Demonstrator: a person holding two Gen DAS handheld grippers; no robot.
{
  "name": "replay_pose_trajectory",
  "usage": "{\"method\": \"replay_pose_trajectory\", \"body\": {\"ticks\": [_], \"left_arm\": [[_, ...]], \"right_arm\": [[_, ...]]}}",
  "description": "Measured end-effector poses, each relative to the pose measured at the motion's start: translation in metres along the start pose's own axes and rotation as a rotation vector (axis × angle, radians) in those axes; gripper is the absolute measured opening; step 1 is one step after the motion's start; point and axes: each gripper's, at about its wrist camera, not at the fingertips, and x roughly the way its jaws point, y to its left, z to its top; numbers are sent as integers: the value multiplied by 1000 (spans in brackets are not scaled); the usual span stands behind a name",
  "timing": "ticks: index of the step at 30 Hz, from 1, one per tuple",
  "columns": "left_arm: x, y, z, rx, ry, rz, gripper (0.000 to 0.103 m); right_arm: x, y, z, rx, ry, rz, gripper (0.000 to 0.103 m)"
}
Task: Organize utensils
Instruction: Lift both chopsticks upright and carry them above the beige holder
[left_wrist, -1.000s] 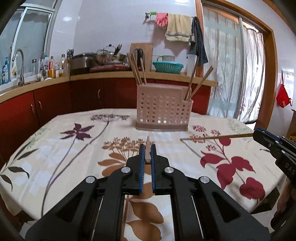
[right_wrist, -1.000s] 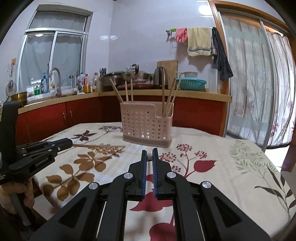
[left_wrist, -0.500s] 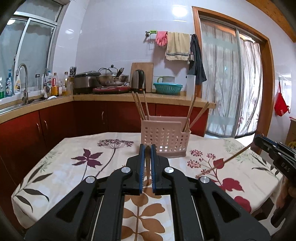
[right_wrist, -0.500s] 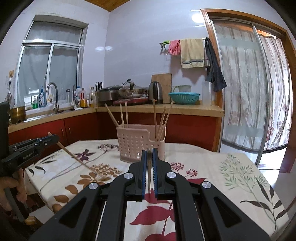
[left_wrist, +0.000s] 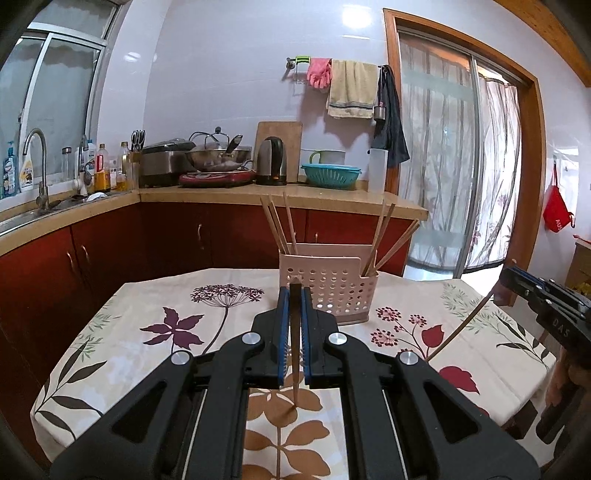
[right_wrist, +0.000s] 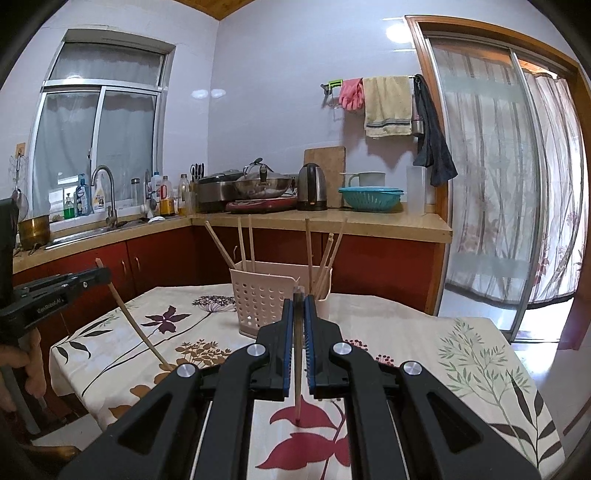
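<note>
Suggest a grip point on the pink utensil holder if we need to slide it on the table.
Take the utensil holder by the top rim of its near wall, mid-span, coming straight down from above. The left bundle and right bundle of sticks lean outward, so the middle looks clear. The left tongs and right tongs each hold a chopstick; free one first.

- The worktop (left_wrist: 122, 354) wears a cream cloth printed with maroon, brown and red flowers and dark leaves; the cloth hangs over its edges.
- A pale pink perforated utensil holder (left_wrist: 334, 286) stands upright on the far middle of the cloth, with wooden chopsticks (left_wrist: 279, 225) leaning in its compartments.
- From the right wrist view, the holder (right_wrist: 264, 299) sits left of centre.
</note>
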Motion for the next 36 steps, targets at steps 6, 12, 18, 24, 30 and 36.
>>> {"method": "replay_pose_trajectory", "body": {"ticks": [6, 12, 18, 24, 30, 36], "left_arm": [[11, 3, 6, 13, 0, 10, 7], [22, 6, 14, 19, 9, 4, 7], [31, 9, 17, 16, 7, -4, 7], [36, 11, 20, 16, 8, -7, 7], [36, 11, 20, 15, 7, -7, 7], [39, 12, 23, 13, 12, -18, 7]], "right_arm": [[13, -2, 7, 2, 8, 2, 7], [23, -3, 12, -2, 10, 4, 7], [28, -2, 13, -3, 12, 2, 7], [32, -1, 15, -3, 16, 1, 7], [34, -1, 17, -10, 17, -2, 7], [35, 0, 18, -10, 18, -4, 7]]}}
